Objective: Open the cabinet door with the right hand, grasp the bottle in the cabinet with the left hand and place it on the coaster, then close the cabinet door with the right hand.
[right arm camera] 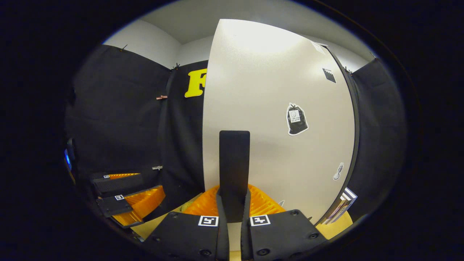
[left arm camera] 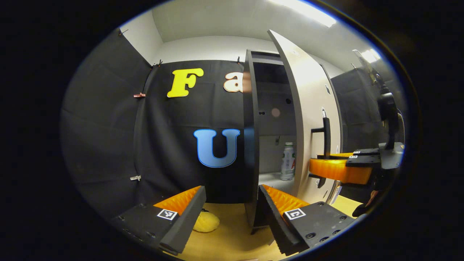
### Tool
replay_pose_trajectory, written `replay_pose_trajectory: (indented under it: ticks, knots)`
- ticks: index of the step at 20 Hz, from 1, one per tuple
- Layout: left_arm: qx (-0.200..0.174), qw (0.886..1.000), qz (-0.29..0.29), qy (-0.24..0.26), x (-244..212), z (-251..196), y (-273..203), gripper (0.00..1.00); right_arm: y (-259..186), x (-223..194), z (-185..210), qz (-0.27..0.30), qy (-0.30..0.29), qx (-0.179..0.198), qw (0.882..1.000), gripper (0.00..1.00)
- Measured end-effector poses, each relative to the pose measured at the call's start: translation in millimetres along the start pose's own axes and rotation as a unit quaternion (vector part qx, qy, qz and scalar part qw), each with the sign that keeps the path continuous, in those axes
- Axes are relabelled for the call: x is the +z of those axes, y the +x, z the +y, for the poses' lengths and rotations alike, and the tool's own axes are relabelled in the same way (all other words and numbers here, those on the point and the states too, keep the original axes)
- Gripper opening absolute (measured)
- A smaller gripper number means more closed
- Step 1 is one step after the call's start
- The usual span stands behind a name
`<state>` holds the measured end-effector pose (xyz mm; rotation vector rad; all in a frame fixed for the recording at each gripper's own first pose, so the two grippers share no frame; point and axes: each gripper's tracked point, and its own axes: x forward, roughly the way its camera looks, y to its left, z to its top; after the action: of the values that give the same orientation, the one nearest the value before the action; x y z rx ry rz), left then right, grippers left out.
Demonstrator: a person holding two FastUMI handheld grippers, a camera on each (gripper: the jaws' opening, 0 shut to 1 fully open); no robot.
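One bottle [left arm camera: 288, 161] in the cabinet [left arm camera: 253, 145]; right tongs [right arm camera: 233, 214] pinch the handle [right arm camera: 234, 170], left tongs [left arm camera: 232, 212] spread.

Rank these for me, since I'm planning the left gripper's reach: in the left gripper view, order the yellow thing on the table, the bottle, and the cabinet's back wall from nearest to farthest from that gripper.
1. Yellow thing: on the table, low, just beyond the left gripper.
2. Bottle: upright on the cabinet shelf, right of centre.
3. Cabinet's back wall: behind the bottle, deepest.
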<state>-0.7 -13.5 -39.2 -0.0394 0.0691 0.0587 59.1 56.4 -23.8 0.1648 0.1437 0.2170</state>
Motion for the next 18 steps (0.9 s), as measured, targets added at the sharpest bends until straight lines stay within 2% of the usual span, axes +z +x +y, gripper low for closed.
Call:
replay_pose_trajectory:
  ticks: [5, 8, 13, 18]
  knots:
    - [0.030, 1.000, -0.004, 0.004, 5.4, -43.3, -27.8, 0.92, -51.7, 5.7, -16.5, 0.006, 0.003, 0.052, 0.999, 0.17]
    - [0.041, 0.999, -0.007, 0.004, 9.6, -71.0, -37.6, 0.89, -82.3, 12.1, -33.4, 0.009, 0.013, 0.070, 0.997, 0.17]
    - [0.025, 1.000, -0.009, 0.015, 14.7, -120.5, -45.2, 0.92, -116.0, 14.9, -66.1, 0.011, 0.018, 0.061, 0.998, 0.17]
    - [-0.008, 1.000, -0.010, 0.002, 15.5, -162.9, -43.8, 0.89, -140.8, 16.5, -95.2, 0.012, 0.007, 0.022, 1.000, 0.16]
